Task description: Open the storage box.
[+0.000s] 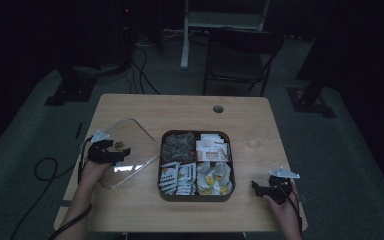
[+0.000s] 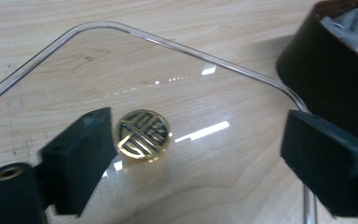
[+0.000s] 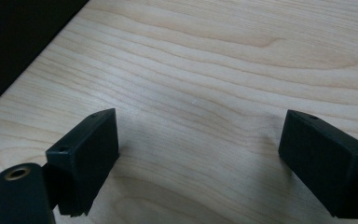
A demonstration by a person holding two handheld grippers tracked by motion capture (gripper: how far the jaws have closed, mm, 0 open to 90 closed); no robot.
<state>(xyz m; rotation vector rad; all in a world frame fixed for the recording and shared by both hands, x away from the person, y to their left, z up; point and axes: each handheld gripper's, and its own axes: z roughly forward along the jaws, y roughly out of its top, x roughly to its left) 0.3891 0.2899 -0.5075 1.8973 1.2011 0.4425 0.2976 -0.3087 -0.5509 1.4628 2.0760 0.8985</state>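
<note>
Dim room; on the table, left gripper (image 2: 191, 158) gapes over clear lid (image 2: 205, 107), gold knob (image 2: 144, 134) seemingly beside one jaw, lid's near edge cut off

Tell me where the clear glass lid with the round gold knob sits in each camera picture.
High view: the clear glass lid lies flat on the wooden table, left of the dark compartment tray, under the left gripper.
Left gripper view: the lid spans most of the picture, its round gold knob beside the left-hand jaw.
Right gripper view: not in it; bare table wood.
Shared landmark: the gold knob, beside the dark tray.
</note>
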